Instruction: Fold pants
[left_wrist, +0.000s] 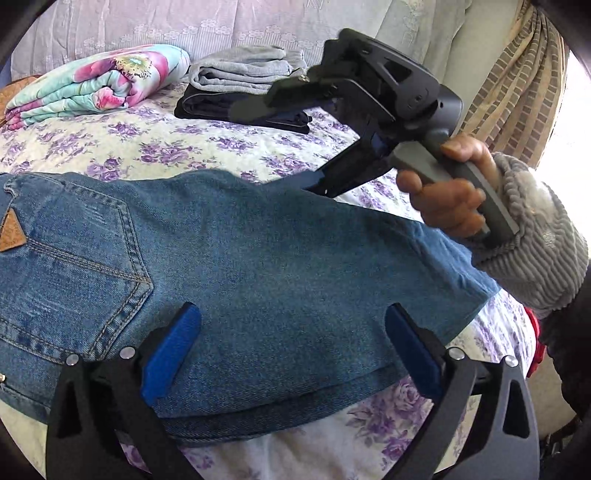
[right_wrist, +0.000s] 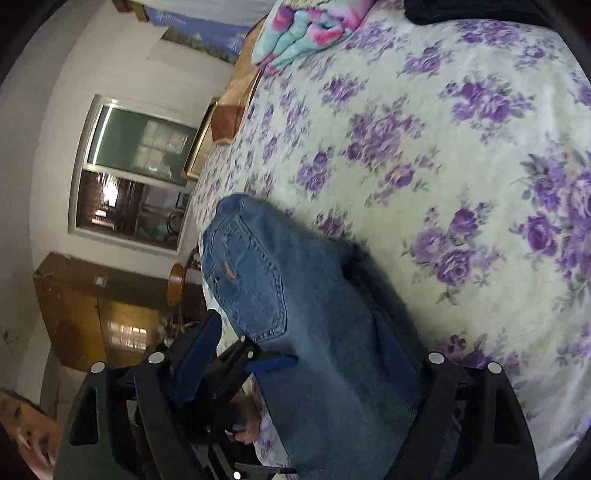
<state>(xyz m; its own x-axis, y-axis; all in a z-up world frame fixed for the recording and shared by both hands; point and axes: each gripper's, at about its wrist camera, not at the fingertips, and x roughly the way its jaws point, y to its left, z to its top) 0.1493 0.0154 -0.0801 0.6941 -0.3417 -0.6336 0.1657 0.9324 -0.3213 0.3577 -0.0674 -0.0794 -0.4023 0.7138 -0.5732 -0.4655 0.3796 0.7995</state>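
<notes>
Jeans (left_wrist: 236, 266) lie across the flowered bed (left_wrist: 207, 144), already doubled over, back pocket showing, folded edge toward the near side. Left claw (left_wrist: 291, 354) hovers over the denim, jaws spread wide, nothing between the pads. Right claw (left_wrist: 295, 136) is off the cloth, jaws apart and empty; in its own view the jeans sit just ahead of its fingers. Likely step: regrasp for the next fold. Pinch all layers together at the leg end, both claws level, lift low, lay across toward the waistband so edges line up. Stacked folded clothes (left_wrist: 236, 85) sit well apart.
</notes>
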